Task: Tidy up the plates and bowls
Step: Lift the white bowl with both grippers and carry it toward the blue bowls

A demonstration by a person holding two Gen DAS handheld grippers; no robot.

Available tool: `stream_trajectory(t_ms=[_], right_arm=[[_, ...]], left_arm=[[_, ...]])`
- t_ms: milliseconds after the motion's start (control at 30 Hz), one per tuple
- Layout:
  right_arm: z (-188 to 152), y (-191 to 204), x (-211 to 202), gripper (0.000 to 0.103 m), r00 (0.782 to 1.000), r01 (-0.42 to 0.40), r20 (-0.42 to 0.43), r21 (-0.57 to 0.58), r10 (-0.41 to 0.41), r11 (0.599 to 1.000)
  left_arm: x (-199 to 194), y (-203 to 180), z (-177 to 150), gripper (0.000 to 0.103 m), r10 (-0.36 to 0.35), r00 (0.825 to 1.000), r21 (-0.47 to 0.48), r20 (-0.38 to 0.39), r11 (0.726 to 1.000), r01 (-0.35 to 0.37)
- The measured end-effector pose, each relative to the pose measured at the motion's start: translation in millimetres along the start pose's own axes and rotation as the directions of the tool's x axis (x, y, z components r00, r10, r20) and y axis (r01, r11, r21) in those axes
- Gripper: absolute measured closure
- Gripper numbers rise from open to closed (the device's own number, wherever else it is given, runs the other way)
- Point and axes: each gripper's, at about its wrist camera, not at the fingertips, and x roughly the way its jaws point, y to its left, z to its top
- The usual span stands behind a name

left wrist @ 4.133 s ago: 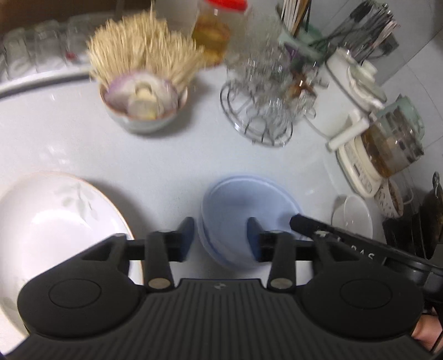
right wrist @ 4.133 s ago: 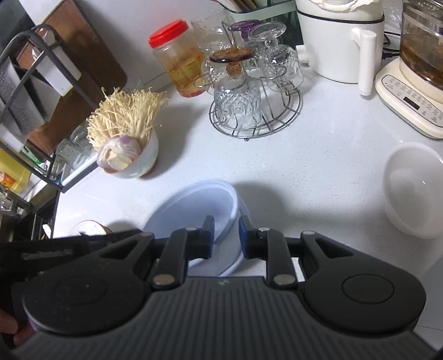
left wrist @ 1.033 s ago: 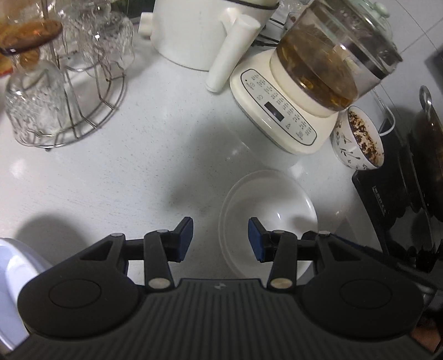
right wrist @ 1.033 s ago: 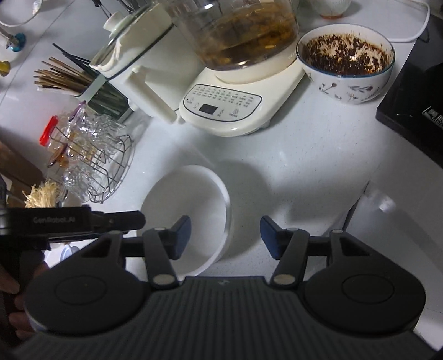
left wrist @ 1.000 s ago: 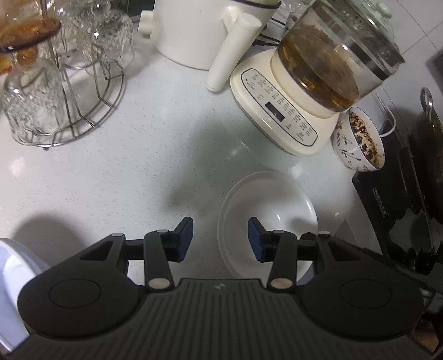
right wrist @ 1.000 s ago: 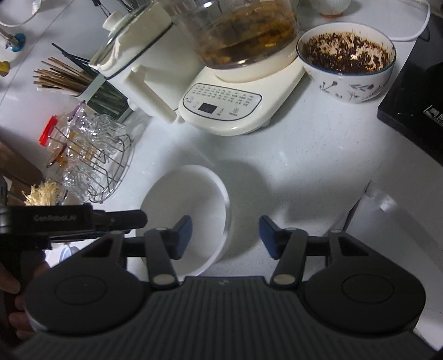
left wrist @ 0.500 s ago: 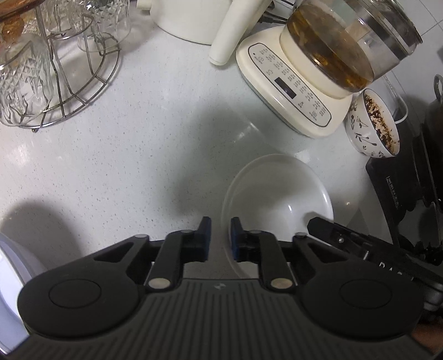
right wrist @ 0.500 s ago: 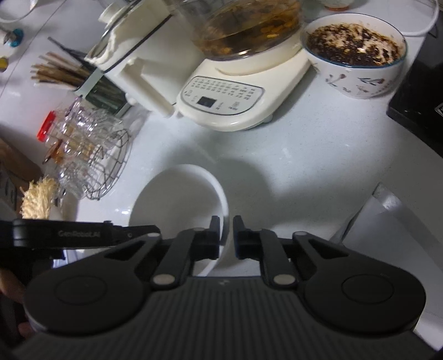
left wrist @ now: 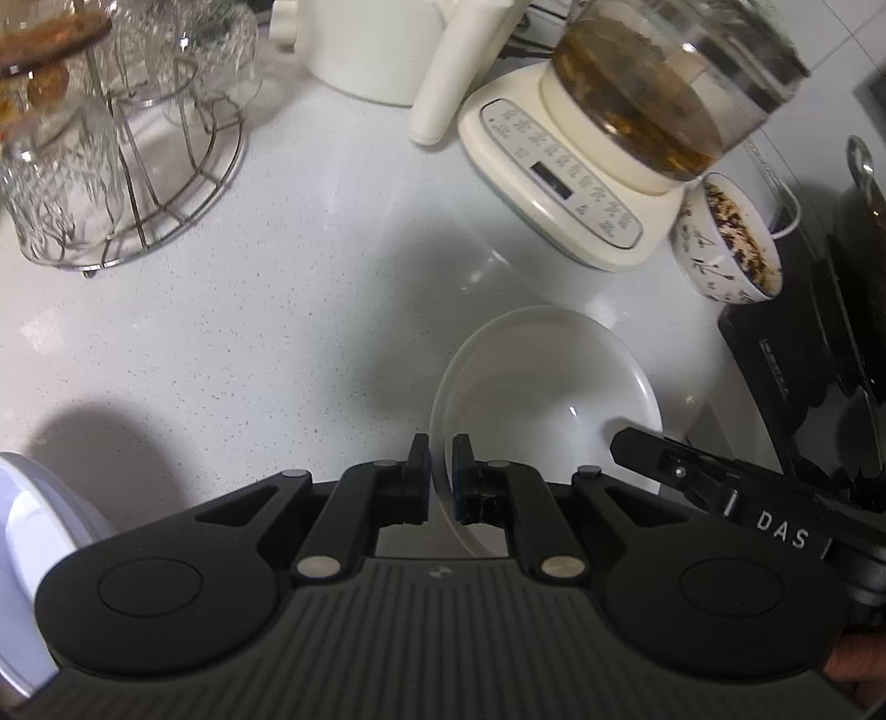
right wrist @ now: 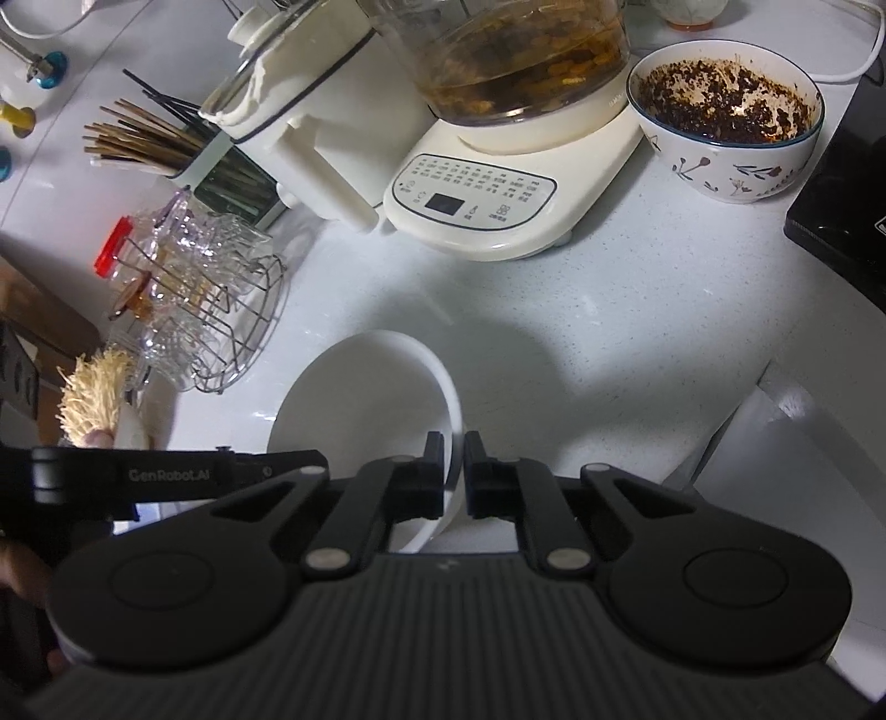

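Observation:
A white bowl sits low on the white counter, held from both sides. My left gripper is shut on the bowl's left rim. My right gripper is shut on the bowl's right rim. The right gripper's black body shows at the right of the left wrist view, and the left gripper's body shows at the left of the right wrist view. A pale blue plate lies at the far left edge.
A cream kettle base with a glass pot stands behind the bowl. A patterned bowl of dark spice is to its right, beside a black cooktop. A wire rack of glasses stands at the left. A white jug is at the back.
Both grippers have closed from open onto opposite rims of the white bowl. The bowl has shifted a little in both views.

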Motion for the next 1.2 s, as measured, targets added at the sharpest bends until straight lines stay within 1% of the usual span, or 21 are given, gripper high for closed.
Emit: stream_trajectory(t_ms=[167,367,633,733,933,1133,1200], right_arm=[[2,5,-23,0.094,0.999,-0.024,0.033,0.020,0.023,1.000],[5,19,-53,0.093,0.996,-0.033,0.080,-0.003,0.033,0.999],[16,40,-83,0.093,0.989,-0.047,0.136,-0.041,0.052,0.998],[20,48,-90,0.093,0.986,-0.061,0.153,-0.068,0.071,0.996],[25,66,-101,0.093,0.980,-0.079,0.177,-0.098,0.096,0.992],[24,82,-104,0.093,0.979,-0.093,0.172,-0.123,0.113,0.988],[22,89,-104,0.093,0.981,-0.083,0.164,-0.144,0.107,0.986]], left_arm=[[-30,-8,-2,0.094,-0.035,0.999,0.021,0.032,0.999,0.034],[-68,-22,-2,0.094,-0.045,0.995,0.062,0.090,0.997,0.039],[-110,-28,-4,0.094,-0.065,0.986,0.072,0.152,0.996,0.055],[-124,-25,-4,0.093,-0.081,0.982,0.068,0.172,0.995,0.071],[-149,-18,-3,0.093,-0.090,0.969,0.067,0.228,0.995,0.076],[-167,-3,-11,0.093,-0.102,0.960,0.038,0.260,0.995,0.095],[-173,3,-16,0.093,-0.104,0.956,0.027,0.273,0.995,0.101]])
